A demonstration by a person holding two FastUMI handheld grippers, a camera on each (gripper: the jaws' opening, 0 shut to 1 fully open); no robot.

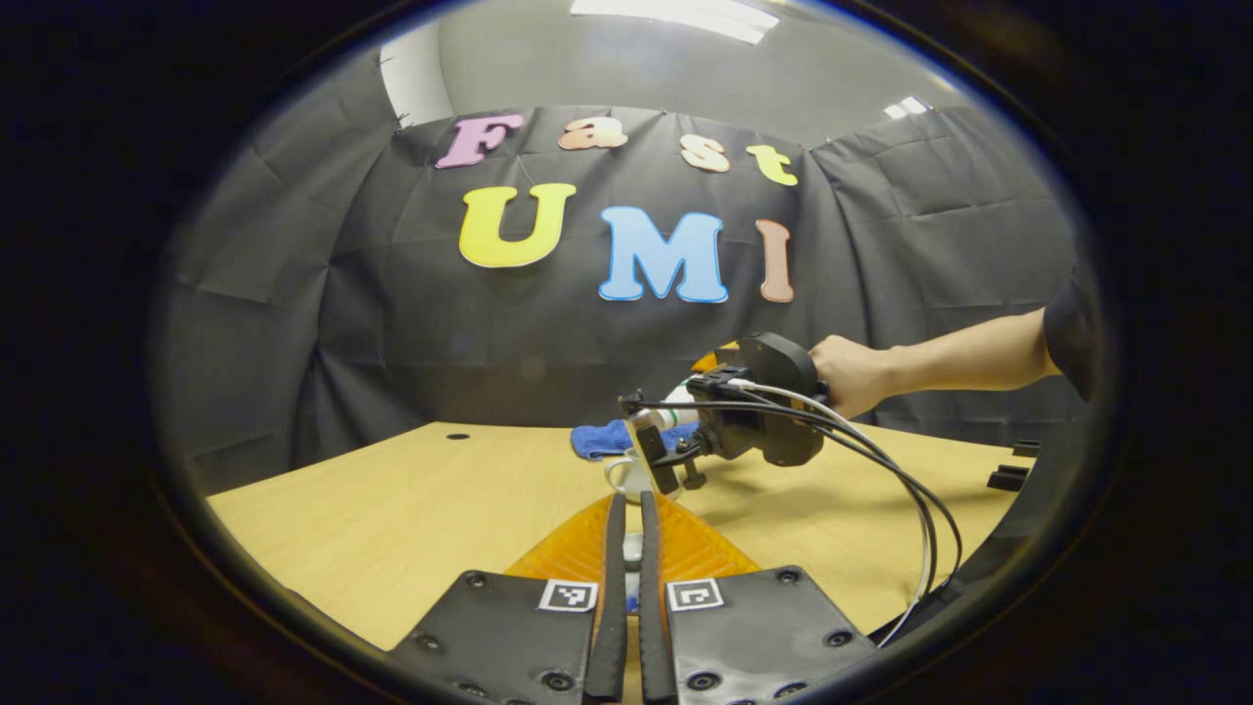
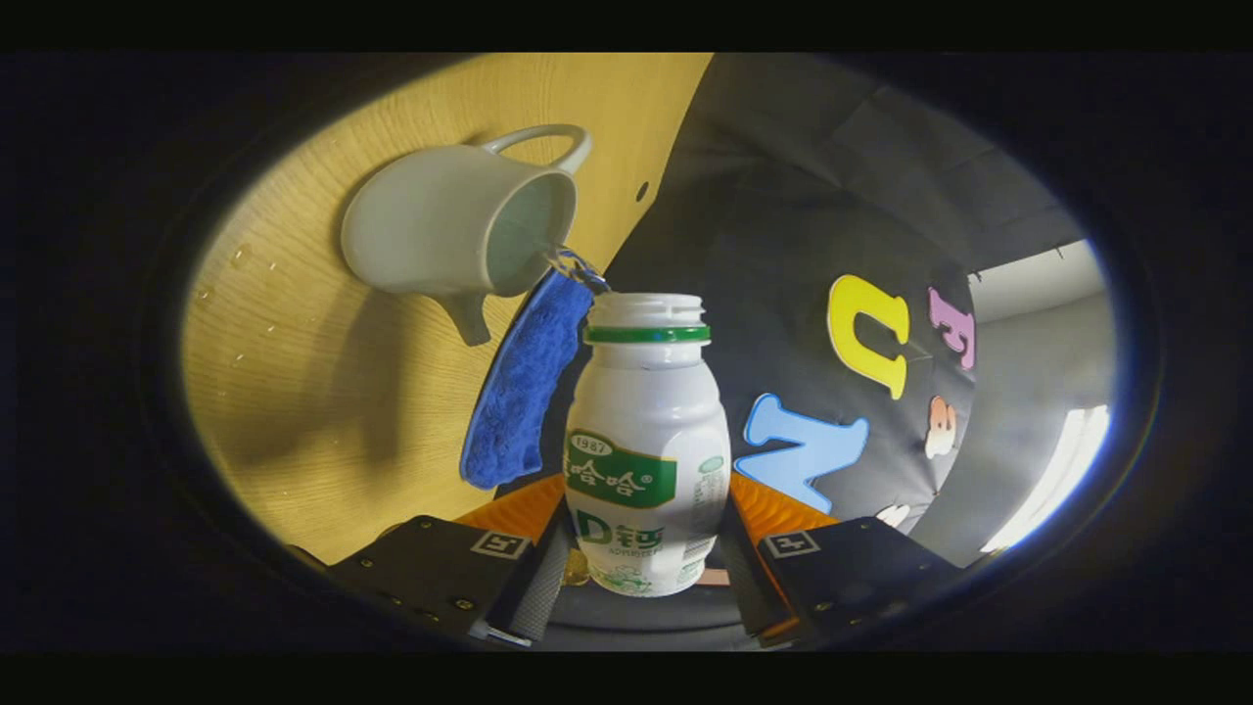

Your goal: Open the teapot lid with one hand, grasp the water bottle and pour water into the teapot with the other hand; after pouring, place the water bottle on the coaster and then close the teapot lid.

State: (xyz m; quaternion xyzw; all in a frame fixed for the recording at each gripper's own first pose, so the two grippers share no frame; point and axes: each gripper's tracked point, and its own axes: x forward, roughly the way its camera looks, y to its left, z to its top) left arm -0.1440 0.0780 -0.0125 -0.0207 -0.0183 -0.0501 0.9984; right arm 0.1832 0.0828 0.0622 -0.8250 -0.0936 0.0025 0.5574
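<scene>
Wooden tabletop [image 2: 323, 411], white teapot [image 2: 440, 235] on it with mouth uncovered, blue coaster [image 2: 524, 387] just beside the teapot, right gripper [image 2: 641, 573] jaws clamped on the white bottle [image 2: 646, 441], tipped toward the teapot, left gripper [image 1: 631, 509] jaws nearly closed, lid hidden

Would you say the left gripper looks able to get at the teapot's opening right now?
Probably not yet: the right gripper holds the bottle tilted at the teapot's open mouth, crowding the space the left gripper would need.
</scene>
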